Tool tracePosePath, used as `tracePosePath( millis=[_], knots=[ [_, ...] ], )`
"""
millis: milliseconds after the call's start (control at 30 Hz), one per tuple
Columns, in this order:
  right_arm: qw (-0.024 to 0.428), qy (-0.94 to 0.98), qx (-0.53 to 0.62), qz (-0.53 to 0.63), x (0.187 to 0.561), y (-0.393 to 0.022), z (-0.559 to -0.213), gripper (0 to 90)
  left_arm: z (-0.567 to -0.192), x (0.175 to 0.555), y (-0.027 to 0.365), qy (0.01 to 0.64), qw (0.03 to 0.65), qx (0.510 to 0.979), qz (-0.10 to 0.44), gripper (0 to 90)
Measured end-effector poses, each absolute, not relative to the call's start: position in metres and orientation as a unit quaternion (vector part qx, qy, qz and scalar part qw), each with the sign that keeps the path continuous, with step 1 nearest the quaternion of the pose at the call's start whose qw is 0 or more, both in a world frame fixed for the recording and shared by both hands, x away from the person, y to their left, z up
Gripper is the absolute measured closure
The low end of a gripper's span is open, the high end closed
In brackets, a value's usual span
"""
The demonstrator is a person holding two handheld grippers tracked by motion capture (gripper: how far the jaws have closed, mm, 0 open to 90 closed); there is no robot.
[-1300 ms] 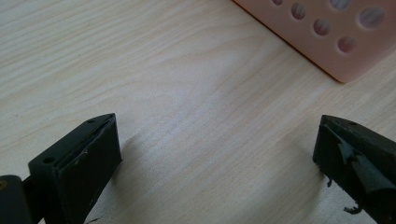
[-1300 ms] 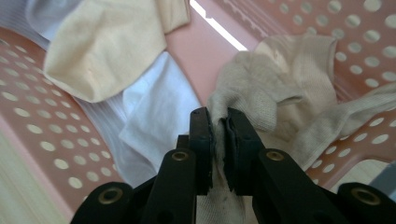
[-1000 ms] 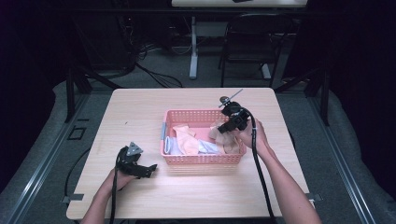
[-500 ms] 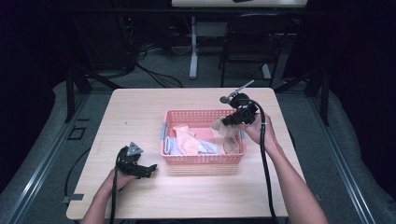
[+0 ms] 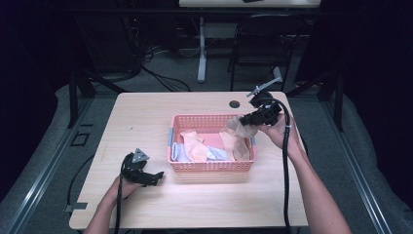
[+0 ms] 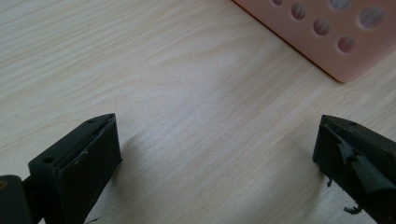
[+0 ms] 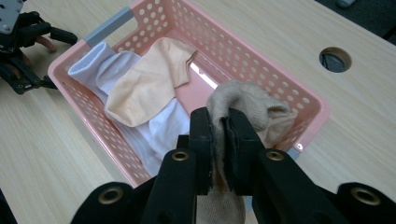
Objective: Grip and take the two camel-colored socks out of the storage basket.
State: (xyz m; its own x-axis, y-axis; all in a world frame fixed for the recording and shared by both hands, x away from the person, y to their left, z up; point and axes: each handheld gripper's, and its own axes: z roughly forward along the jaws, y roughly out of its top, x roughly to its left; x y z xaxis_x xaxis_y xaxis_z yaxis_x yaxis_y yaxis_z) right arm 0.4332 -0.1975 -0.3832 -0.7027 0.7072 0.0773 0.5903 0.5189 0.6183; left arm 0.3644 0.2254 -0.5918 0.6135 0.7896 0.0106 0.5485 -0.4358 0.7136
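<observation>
Right gripper (image 7: 219, 135) pinches a soft beige knitted sock (image 7: 243, 105), hanging limp above the perforated pink plastic basket's (image 7: 299, 100) right end. Left gripper (image 6: 215, 154) gapes wide and empty on the pale wood-grain table (image 6: 187, 84).

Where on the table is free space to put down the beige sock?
Bare table lies left of the basket, between it and the left edge, and in front of it toward the near edge. Inside the basket is crowded with socks. The left gripper rests near its front-left corner.
</observation>
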Motion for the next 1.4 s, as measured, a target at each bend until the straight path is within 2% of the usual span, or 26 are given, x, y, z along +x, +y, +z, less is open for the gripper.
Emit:
tracePosePath(
  millis=[333, 700, 1067, 1400],
  knots=[
    [0.117, 0.850, 0.394, 0.329, 0.416, -0.233, -0.364, 82.4, -0.592, 0.364, 0.225, 0.403, 0.345, 0.829, 0.175, 0.7],
    [0.135, 0.832, 0.422, 0.333, 0.402, -0.278, -0.364, 82.5, -0.592, 0.364, 0.225, 0.404, 0.346, 0.829, 0.173, 0.7],
    [0.139, 0.821, 0.455, 0.317, 0.393, -0.312, -0.376, 82.5, -0.592, 0.365, 0.225, 0.404, 0.345, 0.829, 0.173, 0.6],
    [0.136, 0.808, 0.497, 0.287, 0.400, -0.335, -0.414, 82.5, -0.592, 0.365, 0.225, 0.403, 0.345, 0.830, 0.173, 0.6]
  ],
)
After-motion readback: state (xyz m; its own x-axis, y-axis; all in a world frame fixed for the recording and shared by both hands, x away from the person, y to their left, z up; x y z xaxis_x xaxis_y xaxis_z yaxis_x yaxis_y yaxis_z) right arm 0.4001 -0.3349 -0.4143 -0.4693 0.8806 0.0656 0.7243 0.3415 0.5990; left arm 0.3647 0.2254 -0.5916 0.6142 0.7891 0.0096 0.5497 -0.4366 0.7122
